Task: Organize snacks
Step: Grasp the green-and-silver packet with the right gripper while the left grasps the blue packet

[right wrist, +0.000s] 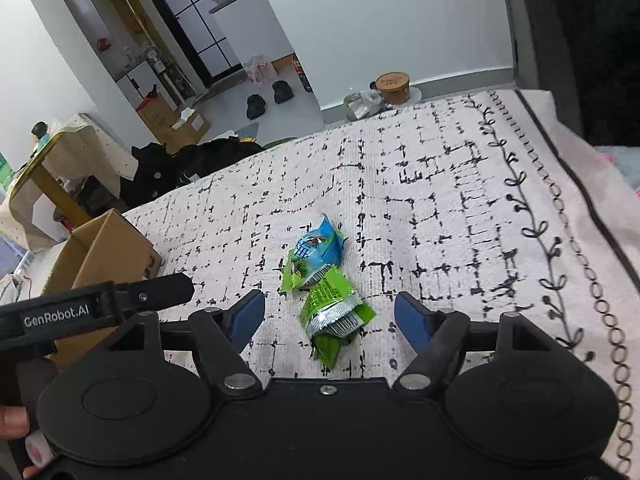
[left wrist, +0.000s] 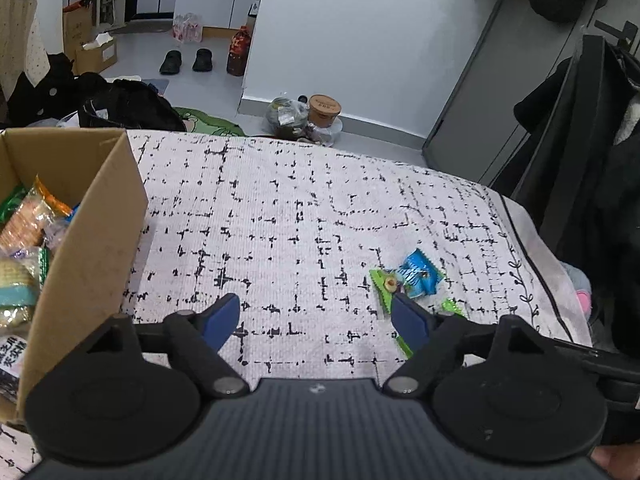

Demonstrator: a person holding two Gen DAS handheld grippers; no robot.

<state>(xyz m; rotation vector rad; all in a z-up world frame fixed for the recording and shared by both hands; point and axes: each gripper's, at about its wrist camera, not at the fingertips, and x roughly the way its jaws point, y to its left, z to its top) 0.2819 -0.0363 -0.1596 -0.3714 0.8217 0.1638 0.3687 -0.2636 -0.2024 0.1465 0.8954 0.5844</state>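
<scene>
We are well into sorting the snacks: the cardboard box (left wrist: 80,216) at the left edge of the cloth-covered surface (left wrist: 300,208) already holds a heap of mixed packets, and only a small cluster is left out on the cloth, toward its right side and nearer the front edge than the back. That cluster is a blue packet (right wrist: 318,248) lying against a green packet (right wrist: 332,304), the two touching, with a further green wrapper partly under them. Our right gripper (right wrist: 329,314) hangs spread, its blue pads either side of the green packet without pressing on it. Our left gripper (left wrist: 316,318) is also spread over bare cloth, holding nothing, its right pad overlapping the same cluster in view. We judge the remaining work to be lifting these last packets into the box. Nothing lies on the cloth between cluster and box; the two grippers crowd each other. On the floor beyond are shoes (left wrist: 186,60), bottles and a round tub (left wrist: 325,111).
</scene>
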